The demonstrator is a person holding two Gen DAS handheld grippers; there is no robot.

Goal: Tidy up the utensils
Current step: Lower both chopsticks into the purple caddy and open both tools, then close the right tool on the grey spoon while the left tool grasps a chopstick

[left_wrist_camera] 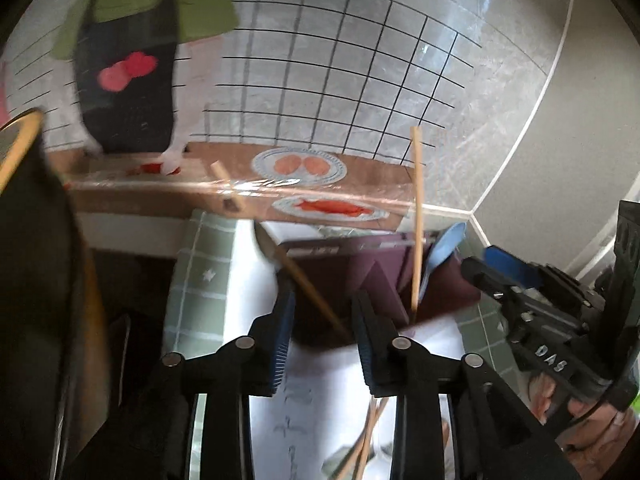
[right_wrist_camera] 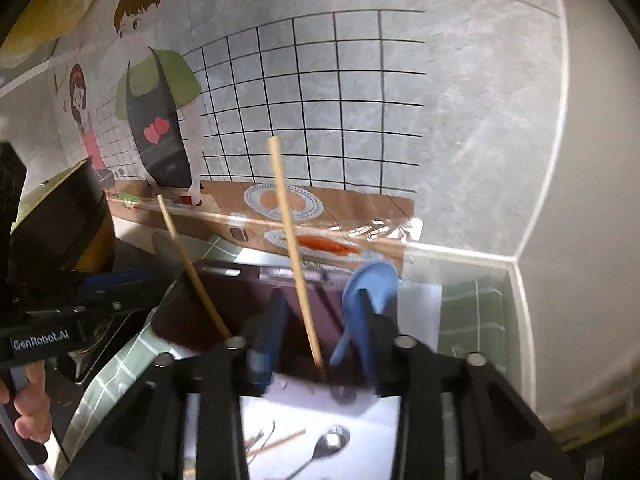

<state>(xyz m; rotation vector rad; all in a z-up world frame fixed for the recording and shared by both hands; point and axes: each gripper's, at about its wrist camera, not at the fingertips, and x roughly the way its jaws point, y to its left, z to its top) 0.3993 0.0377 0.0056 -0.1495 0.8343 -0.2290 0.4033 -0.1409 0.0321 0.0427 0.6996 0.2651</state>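
A dark purple utensil holder (left_wrist_camera: 360,276) (right_wrist_camera: 248,296) stands by the wall. In it stand two wooden chopsticks (left_wrist_camera: 417,216) (right_wrist_camera: 294,248), one leaning left (left_wrist_camera: 304,276) (right_wrist_camera: 192,268), and a light blue spoon (left_wrist_camera: 444,248) (right_wrist_camera: 370,292). My left gripper (left_wrist_camera: 322,312) is open and empty just before the holder. My right gripper (right_wrist_camera: 320,316) is open around the upright chopstick's lower part, not closed on it; it also shows in the left wrist view (left_wrist_camera: 532,292). Below lie loose chopsticks (left_wrist_camera: 368,440) (right_wrist_camera: 276,442) and a metal spoon (right_wrist_camera: 328,444) on white paper.
A green checked cloth (left_wrist_camera: 200,280) (right_wrist_camera: 472,312) covers the counter. A black pot with a gold rim (left_wrist_camera: 36,240) (right_wrist_camera: 64,216) stands at the left. The wall with a cartoon sticker (right_wrist_camera: 160,120) is right behind the holder; a corner is at the right.
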